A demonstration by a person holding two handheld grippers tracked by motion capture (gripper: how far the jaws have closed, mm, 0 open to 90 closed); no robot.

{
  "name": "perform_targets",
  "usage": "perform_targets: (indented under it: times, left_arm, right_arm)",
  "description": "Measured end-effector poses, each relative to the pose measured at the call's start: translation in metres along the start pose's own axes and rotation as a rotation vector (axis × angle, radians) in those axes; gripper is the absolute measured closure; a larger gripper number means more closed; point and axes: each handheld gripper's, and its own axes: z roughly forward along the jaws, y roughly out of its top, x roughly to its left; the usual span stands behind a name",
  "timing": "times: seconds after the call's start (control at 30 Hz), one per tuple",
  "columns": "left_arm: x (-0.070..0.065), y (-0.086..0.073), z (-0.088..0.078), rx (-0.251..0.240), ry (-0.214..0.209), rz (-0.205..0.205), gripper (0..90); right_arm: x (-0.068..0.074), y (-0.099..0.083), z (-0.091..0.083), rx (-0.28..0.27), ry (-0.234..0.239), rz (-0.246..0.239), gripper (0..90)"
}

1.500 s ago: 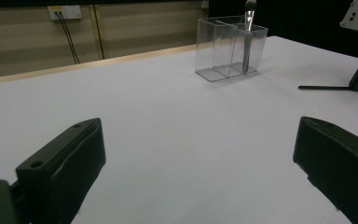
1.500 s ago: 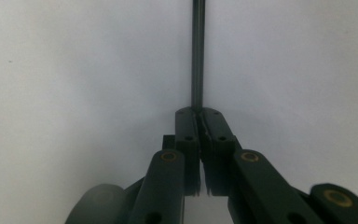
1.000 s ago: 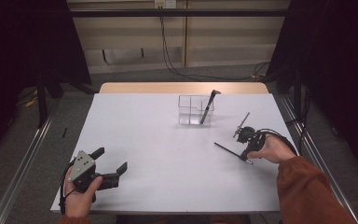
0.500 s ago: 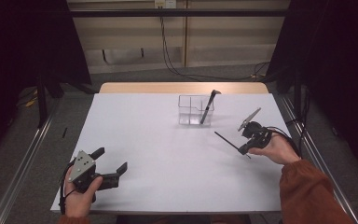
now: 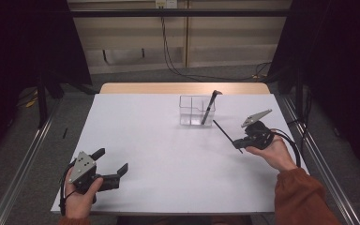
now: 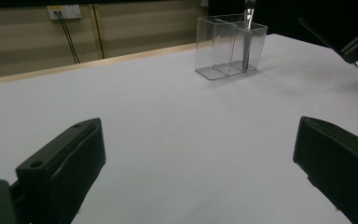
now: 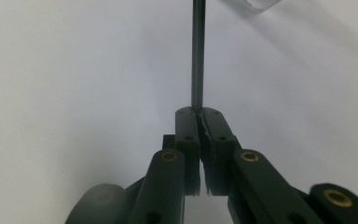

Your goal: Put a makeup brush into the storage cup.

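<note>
Pinching a thin pen (image 7: pixel 198 51) by its end, right claw (image 5: pixel 242 141) holds it above table (image 5: pixel 168 154), near holder (image 5: pixel 197 111). Light, stiff, prob. slippery; grip mid-shaft. Left claw (image 5: pixel 111 163) apart, empty.

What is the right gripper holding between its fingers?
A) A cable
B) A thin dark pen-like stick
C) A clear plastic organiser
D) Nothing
B: in the right gripper view the right gripper is shut on the thin dark stick, which juts out past the fingertips.
</note>
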Motion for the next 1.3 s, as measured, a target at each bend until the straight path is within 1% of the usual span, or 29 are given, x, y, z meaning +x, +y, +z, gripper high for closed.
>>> perform_targets:
  times: [0.1, 0.23, 0.27, 0.3, 0.4, 0.47, 0.5, 0.53, 0.6, 0.67, 0.8, 0.87, 1.07, 1.17, 1.2, 1.3]
  left_arm:
    - [0.0, 0.0, 0.0, 0.0, 0.002, -0.002, 2.3]
    - [0.001, 0.0, 0.0, -0.001, 0.004, -0.005, 2.3]
    - [0.001, 0.0, 0.0, 0.0, 0.003, -0.004, 2.2]
    - [0.001, 0.0, 0.0, 0.001, 0.004, -0.002, 2.2]
    - [0.001, 0.0, -0.001, 0.0, 0.008, -0.003, 2.2]
    - [0.001, 0.0, -0.001, 0.002, 0.008, -0.003, 2.2]
    - [0.001, 0.0, -0.001, 0.003, 0.007, -0.001, 2.2]
    - [0.001, 0.0, -0.001, 0.003, 0.005, -0.001, 2.2]
    - [0.001, 0.0, 0.0, 0.007, 0.001, 0.001, 2.2]
    - [0.001, 0.001, 0.0, 0.009, -0.005, 0.005, 2.2]
    - [0.0, 0.002, 0.0, -0.002, -0.018, -0.005, 1.7]
    - [-0.001, 0.002, 0.0, -0.002, -0.021, -0.004, 1.7]
    - [-0.006, 0.004, 0.003, 0.001, -0.058, 0.018, 1.7]
    - [-0.008, 0.004, 0.005, 0.006, -0.078, 0.013, 1.7]
    - [-0.008, 0.005, 0.006, 0.009, -0.079, 0.024, 1.7]
    - [-0.009, 0.006, 0.007, 0.002, -0.09, 0.018, 1.7]
  right_arm:
    - [0.0, 0.0, -0.001, -0.057, 0.002, 0.008, 86.1]
    - [0.0, -0.003, -0.003, -0.153, -0.003, 0.024, 86.1]
    - [0.0, -0.004, -0.003, -0.16, -0.001, 0.023, 86.1]
    - [0.0, -0.005, -0.003, -0.17, -0.01, 0.023, 86.1]
    - [-0.002, -0.008, -0.005, -0.222, 0.0, 0.04, 86.1]
    - [-0.003, -0.01, -0.006, -0.261, 0.027, 0.063, 86.1]
    - [-0.003, -0.011, -0.006, -0.267, 0.026, 0.069, 86.1]
    - [-0.003, -0.011, -0.006, -0.271, 0.027, 0.066, 86.1]
    - [-0.002, -0.011, -0.006, -0.289, 0.051, 0.068, 86.1]
    - [0.001, -0.01, -0.005, -0.294, 0.067, 0.054, 86.1]
    - [0.009, -0.005, -0.004, -0.304, 0.105, 0.026, 86.1]
    - [0.014, -0.002, -0.002, -0.299, 0.12, 0.006, 86.1]
    - [0.029, 0.009, 0.004, -0.278, 0.154, -0.044, 86.1]
    - [0.036, 0.013, 0.009, -0.263, 0.172, -0.068, 86.1]
    - [0.038, 0.014, 0.011, -0.259, 0.178, -0.075, 86.1]
    - [0.046, 0.021, 0.015, -0.244, 0.194, -0.101, 86.1]
